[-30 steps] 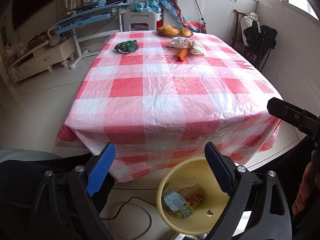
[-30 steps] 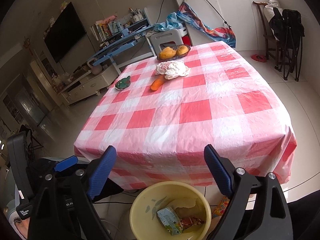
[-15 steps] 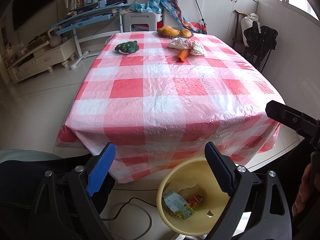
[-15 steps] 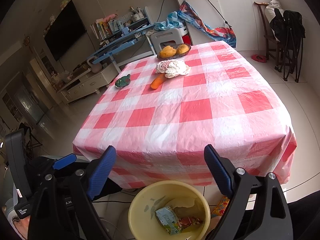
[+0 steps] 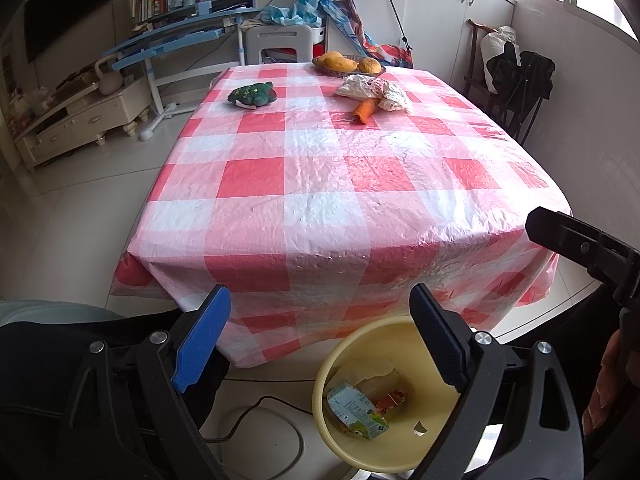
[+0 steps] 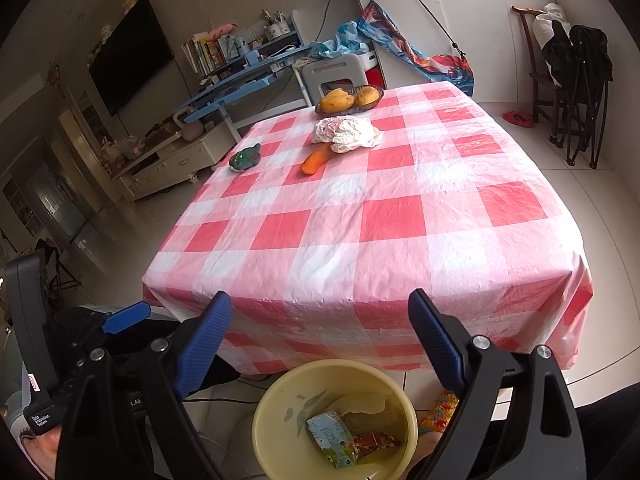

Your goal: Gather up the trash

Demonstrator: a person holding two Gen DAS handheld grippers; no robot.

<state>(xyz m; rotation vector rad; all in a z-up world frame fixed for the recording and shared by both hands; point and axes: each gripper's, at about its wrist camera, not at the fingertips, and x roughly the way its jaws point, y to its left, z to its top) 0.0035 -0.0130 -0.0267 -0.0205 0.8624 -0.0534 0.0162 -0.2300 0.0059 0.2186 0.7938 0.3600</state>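
A yellow bin point(image 5: 340, 432) point(image 6: 280, 400) stands on the floor at the table's near edge. It holds a green carton point(image 5: 356, 414) point(image 6: 330, 438) and wrappers. My left gripper point(image 5: 320, 336) is open and empty above the bin's left rim. My right gripper point(image 6: 320, 336) is open and empty above the bin. On the far side of the red-checked table point(image 5: 320, 184) point(image 6: 360, 220) lie a crumpled white bag point(image 5: 376, 90) point(image 6: 348, 134), a carrot point(image 5: 365, 110) point(image 6: 316, 160) and a green toy point(image 5: 253, 95) point(image 6: 245, 157).
A bowl of mangoes point(image 5: 348, 64) point(image 6: 348, 100) sits at the table's far edge. A white stool point(image 5: 280, 42) stands behind it. A dark chair point(image 5: 516, 80) point(image 6: 576, 80) is at the right wall. A cable point(image 5: 264, 420) lies on the floor by the bin.
Both grippers have drawn back slightly from the table, so it looks a little farther. Both stay open and empty.
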